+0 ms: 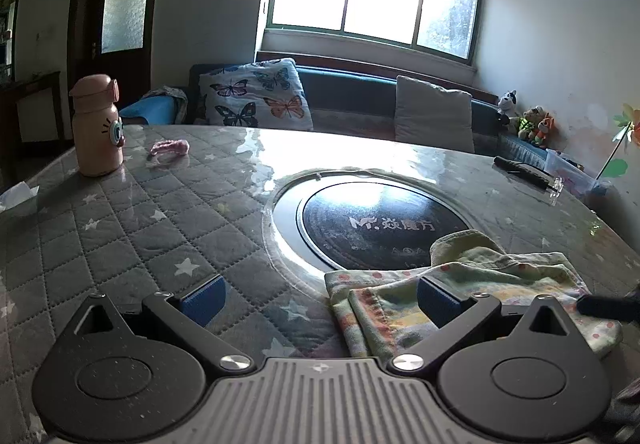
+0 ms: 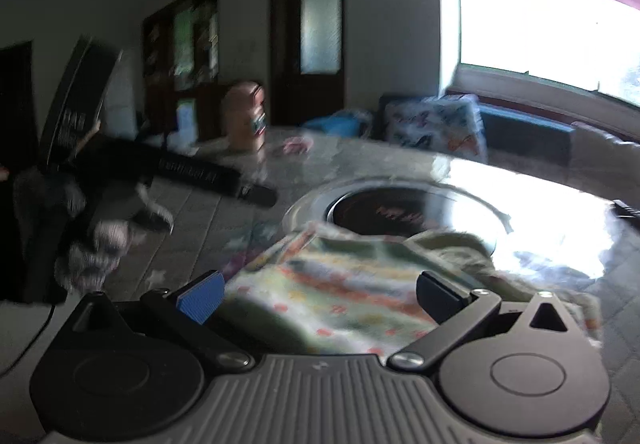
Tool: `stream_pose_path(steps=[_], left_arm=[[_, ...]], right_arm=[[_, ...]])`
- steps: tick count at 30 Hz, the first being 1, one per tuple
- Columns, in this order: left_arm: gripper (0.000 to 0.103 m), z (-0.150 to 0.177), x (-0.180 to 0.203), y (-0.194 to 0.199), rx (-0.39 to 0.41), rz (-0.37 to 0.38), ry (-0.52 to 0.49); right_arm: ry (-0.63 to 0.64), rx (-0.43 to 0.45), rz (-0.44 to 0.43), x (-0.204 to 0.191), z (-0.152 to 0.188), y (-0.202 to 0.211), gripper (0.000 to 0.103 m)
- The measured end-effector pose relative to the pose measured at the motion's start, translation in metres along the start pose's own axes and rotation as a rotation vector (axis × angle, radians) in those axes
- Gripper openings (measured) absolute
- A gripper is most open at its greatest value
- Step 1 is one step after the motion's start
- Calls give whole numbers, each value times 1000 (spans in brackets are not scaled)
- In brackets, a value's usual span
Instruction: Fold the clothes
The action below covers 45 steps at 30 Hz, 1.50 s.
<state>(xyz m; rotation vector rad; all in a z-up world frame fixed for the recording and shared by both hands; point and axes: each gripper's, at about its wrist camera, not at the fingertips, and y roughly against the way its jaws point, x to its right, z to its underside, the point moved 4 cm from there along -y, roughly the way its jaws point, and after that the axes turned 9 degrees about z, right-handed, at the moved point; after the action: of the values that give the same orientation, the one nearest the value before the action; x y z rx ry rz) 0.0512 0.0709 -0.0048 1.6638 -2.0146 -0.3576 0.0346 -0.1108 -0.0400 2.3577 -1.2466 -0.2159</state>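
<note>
Between the wide-spread fingers of the right gripper, a crumpled pastel garment; left gripper equally wide; a shallow pinch risks slipping.

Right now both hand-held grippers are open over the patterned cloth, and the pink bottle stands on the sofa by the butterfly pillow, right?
Not quite. The pink bottle stands on the quilted table, as the left wrist view shows. Both hand-held grippers, left and right, are open by the patterned cloth.
</note>
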Motion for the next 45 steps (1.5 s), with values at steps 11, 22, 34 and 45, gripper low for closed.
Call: stream_pose_path(steps=[11, 22, 34, 45], left_arm=[[102, 9, -19, -7, -78, 25, 111], [90, 12, -23, -19, -155, 133, 260], [71, 15, -13, -40, -246, 286, 472], [13, 20, -8, -61, -293, 348, 545]], right_arm=[[387, -113, -40, -60, 8, -32, 87], [494, -144, -47, -81, 3, -44, 33], [333, -67, -82, -49, -23, -18, 15], [201, -64, -145, -20, -17, 6, 20]])
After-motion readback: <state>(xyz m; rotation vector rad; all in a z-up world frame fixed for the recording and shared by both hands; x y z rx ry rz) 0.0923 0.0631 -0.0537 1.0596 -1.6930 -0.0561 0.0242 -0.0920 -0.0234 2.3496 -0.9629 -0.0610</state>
